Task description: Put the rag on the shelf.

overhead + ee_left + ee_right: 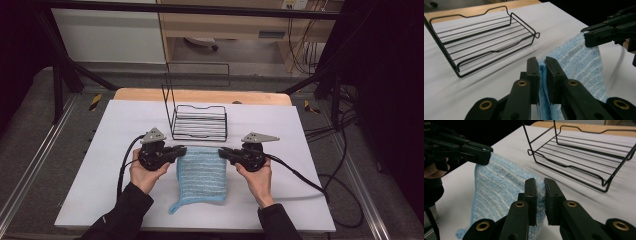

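**Cloth pinched at both far corners**

The left gripper and right gripper each clamp nearly closed jaws on a far corner of the blue cloth, which lies mid-table just near the wire rack.

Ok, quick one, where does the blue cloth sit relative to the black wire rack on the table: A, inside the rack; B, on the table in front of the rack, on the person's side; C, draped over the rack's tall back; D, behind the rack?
B: in the high view the blue cloth lies on the white table nearer the person than the wire rack, with the left tool and right tool pinching its two far corners.
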Motion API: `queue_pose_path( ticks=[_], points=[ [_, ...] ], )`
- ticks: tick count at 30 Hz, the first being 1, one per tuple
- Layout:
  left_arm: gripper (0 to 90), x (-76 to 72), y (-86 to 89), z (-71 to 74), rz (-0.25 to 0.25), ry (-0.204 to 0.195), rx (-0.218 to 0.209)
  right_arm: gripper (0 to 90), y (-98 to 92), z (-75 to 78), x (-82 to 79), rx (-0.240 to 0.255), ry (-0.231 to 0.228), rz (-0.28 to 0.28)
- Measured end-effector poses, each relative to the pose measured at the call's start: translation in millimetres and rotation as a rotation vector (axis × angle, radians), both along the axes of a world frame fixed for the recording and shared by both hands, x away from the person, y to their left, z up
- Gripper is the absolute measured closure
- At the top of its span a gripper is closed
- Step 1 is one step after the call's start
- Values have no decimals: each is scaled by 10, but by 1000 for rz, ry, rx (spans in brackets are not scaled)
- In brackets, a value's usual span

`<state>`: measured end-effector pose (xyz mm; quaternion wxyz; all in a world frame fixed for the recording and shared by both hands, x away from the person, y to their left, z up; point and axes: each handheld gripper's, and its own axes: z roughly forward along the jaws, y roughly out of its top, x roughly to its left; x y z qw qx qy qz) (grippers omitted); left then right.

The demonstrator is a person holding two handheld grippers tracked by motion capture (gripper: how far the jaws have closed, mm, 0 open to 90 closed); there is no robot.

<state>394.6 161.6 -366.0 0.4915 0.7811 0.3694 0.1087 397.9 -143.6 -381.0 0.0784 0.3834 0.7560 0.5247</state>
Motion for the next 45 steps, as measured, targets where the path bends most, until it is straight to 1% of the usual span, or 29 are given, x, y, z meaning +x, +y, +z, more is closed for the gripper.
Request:
queue_pose_path(
  ticks=[1,2,3,4,8,9,11,12,13,14,16,18,19,20,21,22,24,25,26,27,28,30,33,36,37,38,40,41,45],
  points=[
    [818,-7,5,19,0,-8,-3,817,0,0,0,0,0,0],
    [818,-15,8,38,0,-13,-10,817,0,48,-15,6,-16,0],
    [818,-28,14,72,1,-27,-15,817,-4,66,-20,8,-24,0],
    [819,-28,14,72,1,-27,-15,817,-4,93,-28,15,-31,-1],
    [818,-53,28,155,6,-56,-31,818,-5,205,-66,15,-75,0],
    [818,-58,35,181,7,-66,-37,818,0,242,-81,22,-88,-2],
    [818,-65,41,221,12,-81,-46,818,0,262,-86,22,-95,-1],
    [818,-71,46,255,16,-96,-54,818,5,321,-104,28,-117,-6],
    [818,-74,46,272,19,-104,-57,818,6,339,-110,28,-124,-7],
    [818,-74,46,272,19,-104,-57,818,9,361,-116,29,-134,-8],
    [818,-79,49,324,25,-126,-63,818,16,403,-129,30,-152,-14],
    [818,-80,46,344,28,-133,-69,819,18,442,-140,33,-170,-21],
    [818,-80,46,359,30,-141,-72,819,18,442,-140,33,-170,-21],
    [818,-80,46,376,32,-147,-77,819,19,475,-144,39,-185,-27],
    [818,-79,45,404,36,-159,-84,820,19,488,-144,40,-190,-28],
    [819,-79,45,404,36,-159,-84,820,19,488,-144,40,-190,-28],
    [819,-79,55,453,42,-178,-95,821,24,548,-142,45,-210,-34],
    [819,-79,55,453,42,-178,-95,821,24,548,-142,45,-210,-34],
    [818,-79,56,472,45,-187,-101,821,33,599,-141,51,-224,-39],
    [819,-75,59,501,52,-199,-104,821,37,615,-140,50,-230,-40],
    [819,-75,59,501,52,-199,-104,822,44,636,-139,53,-237,-41],
    [819,-63,61,551,62,-216,-113,822,55,675,-136,52,-253,-45],
    [819,-48,60,588,71,-227,-125,822,66,723,-137,55,-270,-54],
    [820,-38,61,609,77,-234,-138,822,72,746,-136,58,-284,-59],
    [820,-35,56,618,80,-238,-141,822,77,763,-133,62,-297,-69],
    [820,-29,44,633,86,-248,-141,822,78,770,-131,62,-302,-73],
    [820,-24,37,642,87,-253,-141,822,80,782,-127,63,-313,-82],
    [820,-15,23,659,91,-266,-141,822,80,791,-124,66,-317,-89],
    [820,6,7,701,95,-282,-157,822,66,831,-113,82,-332,-102]
  ],
)
